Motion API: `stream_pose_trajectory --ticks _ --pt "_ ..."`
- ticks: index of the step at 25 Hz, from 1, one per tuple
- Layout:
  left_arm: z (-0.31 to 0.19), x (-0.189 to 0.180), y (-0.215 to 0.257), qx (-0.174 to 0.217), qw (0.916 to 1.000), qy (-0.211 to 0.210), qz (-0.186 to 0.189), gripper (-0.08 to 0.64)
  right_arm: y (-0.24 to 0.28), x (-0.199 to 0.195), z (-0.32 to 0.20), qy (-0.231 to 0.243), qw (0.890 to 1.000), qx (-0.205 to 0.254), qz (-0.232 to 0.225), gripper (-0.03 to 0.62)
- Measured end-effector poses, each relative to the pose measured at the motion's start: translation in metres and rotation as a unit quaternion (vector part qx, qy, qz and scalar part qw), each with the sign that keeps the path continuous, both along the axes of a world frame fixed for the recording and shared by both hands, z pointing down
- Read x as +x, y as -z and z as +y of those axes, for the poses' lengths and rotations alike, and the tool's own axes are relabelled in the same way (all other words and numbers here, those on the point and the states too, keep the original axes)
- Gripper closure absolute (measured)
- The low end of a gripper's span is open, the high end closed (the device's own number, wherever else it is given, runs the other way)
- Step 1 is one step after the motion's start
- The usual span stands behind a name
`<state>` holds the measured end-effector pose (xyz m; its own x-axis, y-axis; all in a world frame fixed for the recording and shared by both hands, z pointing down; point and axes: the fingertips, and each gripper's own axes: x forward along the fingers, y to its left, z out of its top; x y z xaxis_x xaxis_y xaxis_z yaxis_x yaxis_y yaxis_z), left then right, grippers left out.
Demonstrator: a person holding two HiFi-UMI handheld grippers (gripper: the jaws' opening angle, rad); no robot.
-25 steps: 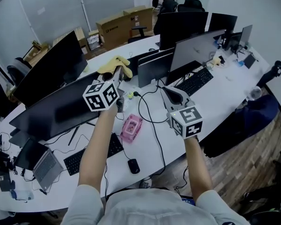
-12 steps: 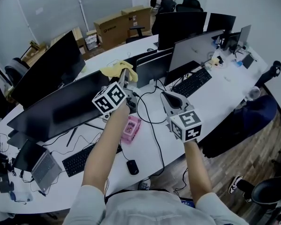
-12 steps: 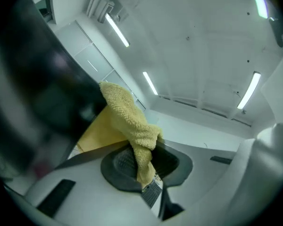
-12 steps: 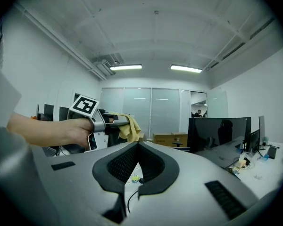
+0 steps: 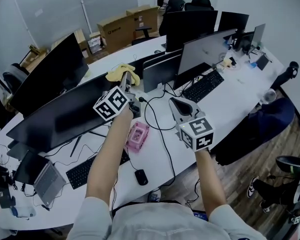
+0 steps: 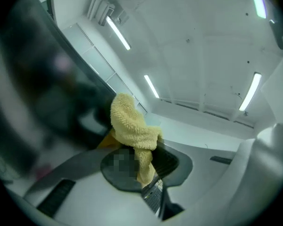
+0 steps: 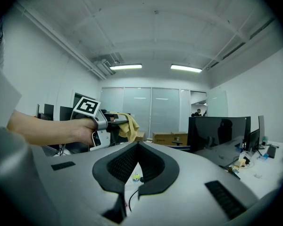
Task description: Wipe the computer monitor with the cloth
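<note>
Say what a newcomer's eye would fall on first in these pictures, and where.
The yellow cloth stands out, pinched in the left gripper by the top corner of the long dark monitor on the left. The right gripper hangs shut and empty over the white desk, and a pink object lies beside the left arm.

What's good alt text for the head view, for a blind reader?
Seen from above, a person's left gripper holds a yellow cloth beside a dark monitor; the right gripper hovers empty over a white desk.
</note>
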<state>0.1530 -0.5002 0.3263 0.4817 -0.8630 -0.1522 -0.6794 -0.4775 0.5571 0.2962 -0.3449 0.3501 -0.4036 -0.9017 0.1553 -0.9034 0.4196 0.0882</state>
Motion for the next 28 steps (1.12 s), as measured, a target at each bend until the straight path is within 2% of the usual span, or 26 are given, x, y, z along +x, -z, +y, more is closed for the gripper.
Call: stream_pose_trajectory --ticks 6,11,16,25,28 --pt "-0.001 -0.023 0.001 0.001 0.9968 0.059 0.054 0.505 -0.009 -0.001 0.003 -0.001 1.000 -0.009 0.002 0.565" --pt "0.003 -0.032 -0.016 -0.026 0.9911 0.071 0.110 0.505 -0.010 -0.002 0.003 -0.001 1.000 -0.012 0.007 0.565" --pt "0.005 -0.035 -0.034 -0.052 0.9853 0.073 0.145 0.505 -0.013 -0.008 0.002 0.005 1.000 -0.016 0.010 0.565" --pt "0.002 -0.039 -0.086 -0.105 0.9768 0.088 0.165 0.505 -0.027 -0.009 0.005 0.007 1.000 -0.028 0.011 0.565" --pt "0.001 -0.039 -0.114 -0.128 0.9739 0.097 0.160 0.505 -0.035 -0.006 0.007 0.004 0.999 -0.036 0.012 0.565"
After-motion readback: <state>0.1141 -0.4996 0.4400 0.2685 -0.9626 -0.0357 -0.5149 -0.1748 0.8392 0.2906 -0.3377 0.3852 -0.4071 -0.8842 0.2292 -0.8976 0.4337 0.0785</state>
